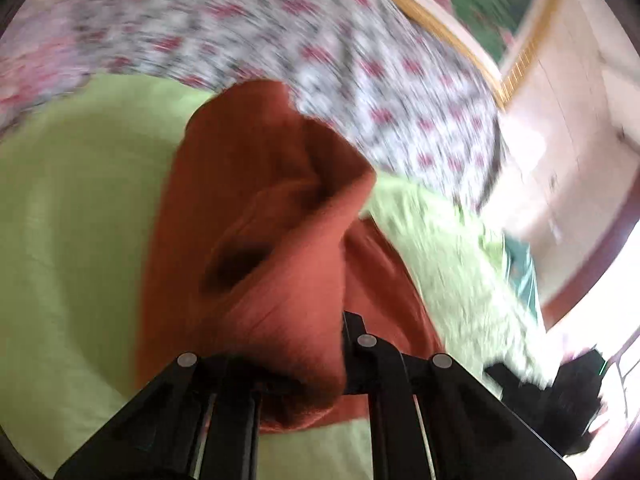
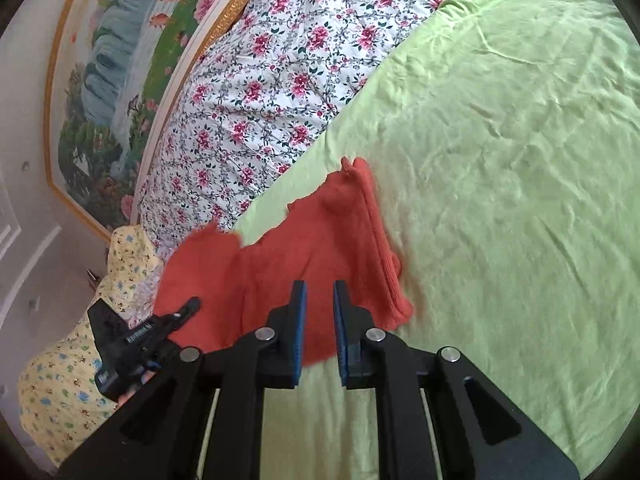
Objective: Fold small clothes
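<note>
The right hand-held gripper (image 2: pixel 320 296) is matte black, with two flat fingers faced in blue pads (image 2: pixel 301 320) and angular linkage arms behind them. Round silver pivot screws (image 2: pixel 266 335) sit at the joints, and pale rods show between the arms at 6 o'clock. The left hand-held gripper (image 1: pixel 304 360) is the same black build with silver screws (image 1: pixel 367 340); its pads are hidden. At 8 o'clock in the right view its black body carries small white lettering, unreadable.

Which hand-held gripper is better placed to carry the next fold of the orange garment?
Left. The left hand-held gripper appears shut on the orange garment, lifting a bunched part off the green sheet. The right hand-held gripper is open and holds nothing.
</note>
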The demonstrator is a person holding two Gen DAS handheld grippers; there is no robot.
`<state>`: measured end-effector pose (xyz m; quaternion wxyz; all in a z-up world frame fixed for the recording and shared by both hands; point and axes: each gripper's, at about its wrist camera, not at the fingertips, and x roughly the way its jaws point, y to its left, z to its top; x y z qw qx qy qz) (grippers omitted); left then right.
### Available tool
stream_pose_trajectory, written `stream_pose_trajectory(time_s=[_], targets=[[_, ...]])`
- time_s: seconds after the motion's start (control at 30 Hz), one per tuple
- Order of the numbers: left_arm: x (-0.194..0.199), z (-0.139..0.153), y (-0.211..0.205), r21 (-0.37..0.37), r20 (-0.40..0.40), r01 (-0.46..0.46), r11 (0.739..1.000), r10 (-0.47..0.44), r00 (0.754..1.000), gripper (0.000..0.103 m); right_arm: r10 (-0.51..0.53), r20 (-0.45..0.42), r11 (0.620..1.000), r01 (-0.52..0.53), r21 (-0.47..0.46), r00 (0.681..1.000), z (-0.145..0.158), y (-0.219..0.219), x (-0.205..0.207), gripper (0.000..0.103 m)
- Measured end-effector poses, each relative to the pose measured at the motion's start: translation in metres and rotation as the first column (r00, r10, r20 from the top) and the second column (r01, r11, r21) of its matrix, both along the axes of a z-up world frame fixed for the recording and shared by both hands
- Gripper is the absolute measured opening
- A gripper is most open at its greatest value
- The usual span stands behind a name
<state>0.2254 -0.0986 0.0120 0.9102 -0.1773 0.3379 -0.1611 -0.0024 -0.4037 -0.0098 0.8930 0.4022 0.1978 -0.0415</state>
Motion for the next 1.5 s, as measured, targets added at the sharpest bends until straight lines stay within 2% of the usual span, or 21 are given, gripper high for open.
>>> stream_pose_trajectory(time_s=[0.07,0.13,0.23,0.3,0.37,0.4,0.47,0.7,0.8,0.87,0.93,1.03,1.1,1.13,1.17,1.23,1.3,1.4,1.5], targets=[[0.007,-0.022,-0.028,0.04,-0.049,0.04,0.998,-0.038,0.998,0.009,0.04,-0.038,0.999,-0.04,-0.003,0.998,0.003,-0.007,0.016,0.014],[0.011,-0.045,-0.045,0.097,-0.092,0.041,0.994,-0.032,0.995,0.009,0.074,-0.081,0.997,-0.075,-0.006,0.994,0.003,-0.013,0.034,0.014],[0.005,-0.048,-0.051,0.131,-0.057,0.032,0.991,-0.024,0.998,0.01,0.138,-0.13,0.99,-0.137,0.02,0.982,-0.001,-0.017,0.064,0.016],[0.006,-0.048,-0.051,0.124,-0.06,0.041,0.991,-0.034,0.998,0.012,0.182,-0.136,0.983,-0.178,0.039,0.974,-0.003,-0.016,0.083,0.024],[0.005,-0.048,-0.049,0.117,-0.057,0.05,0.992,-0.043,0.997,0.015,0.221,-0.137,0.975,-0.216,0.047,0.966,-0.003,-0.013,0.104,0.046],[0.005,-0.047,-0.048,0.117,-0.054,0.05,0.992,-0.044,0.998,0.016,0.245,-0.135,0.969,-0.239,0.053,0.96,-0.003,-0.011,0.118,0.05],[0.004,-0.048,-0.047,0.117,-0.045,0.053,0.992,-0.048,0.998,0.016,0.278,-0.138,0.96,-0.271,0.065,0.951,-0.004,-0.007,0.14,0.051],[-0.015,-0.046,-0.052,0.146,0.03,0.1,0.984,-0.105,0.994,0.026,0.388,-0.258,0.921,-0.379,0.089,0.885,-0.021,0.015,0.216,0.051],[-0.021,-0.045,-0.056,0.164,0.056,0.123,0.979,-0.134,0.989,0.026,0.395,-0.334,0.914,-0.403,0.051,0.856,-0.022,0.023,0.227,0.061],[-0.022,-0.047,-0.056,0.159,0.058,0.127,0.979,-0.138,0.989,0.026,0.355,-0.363,0.923,-0.384,-0.01,0.862,-0.018,0.022,0.222,0.062],[-0.021,-0.051,-0.056,0.155,0.05,0.126,0.98,-0.135,0.99,0.026,0.331,-0.359,0.932,-0.363,-0.024,0.873,-0.015,0.017,0.218,0.062],[-0.02,-0.052,-0.059,0.171,0.043,0.119,0.978,-0.128,0.991,0.025,0.363,-0.381,0.919,-0.393,-0.001,0.85,-0.022,0.016,0.224,0.062],[-0.02,-0.052,-0.059,0.18,0.046,0.114,0.977,-0.125,0.991,0.021,0.371,-0.401,0.908,-0.418,-0.033,0.837,-0.023,0.022,0.23,0.061],[-0.019,-0.052,-0.059,0.18,0.044,0.113,0.977,-0.123,0.991,0.018,0.372,-0.413,0.903,-0.428,-0.047,0.831,-0.024,0.024,0.233,0.051],[-0.019,-0.051,-0.059,0.183,0.043,0.112,0.977,-0.122,0.992,0.013,0.367,-0.43,0.9,-0.431,-0.058,0.825,-0.025,0.026,0.236,0.035],[-0.019,-0.046,-0.063,0.202,0.046,0.115,0.973,-0.126,0.991,0.009,0.358,-0.453,0.893,-0.442,-0.09,0.816,-0.023,0.027,0.241,0.017],[-0.02,-0.034,-0.069,0.207,0.066,0.128,0.97,-0.145,0.987,0.009,0.355,-0.409,0.894,-0.433,-0.115,0.841,-0.007,0.023,0.235,0.014],[-0.02,-0.009,-0.081,0.158,0.118,0.17,0.973,-0.189,0.975,0.008,0.338,-0.262,0.914,-0.381,-0.137,0.904,0.033,0.003,0.213,0.014],[-0.018,0.004,-0.108,0.171,0.146,0.213,0.962,-0.238,0.96,0.008,0.281,-0.251,0.926,-0.33,-0.182,0.926,0.048,-0.02,0.197,0.014]])
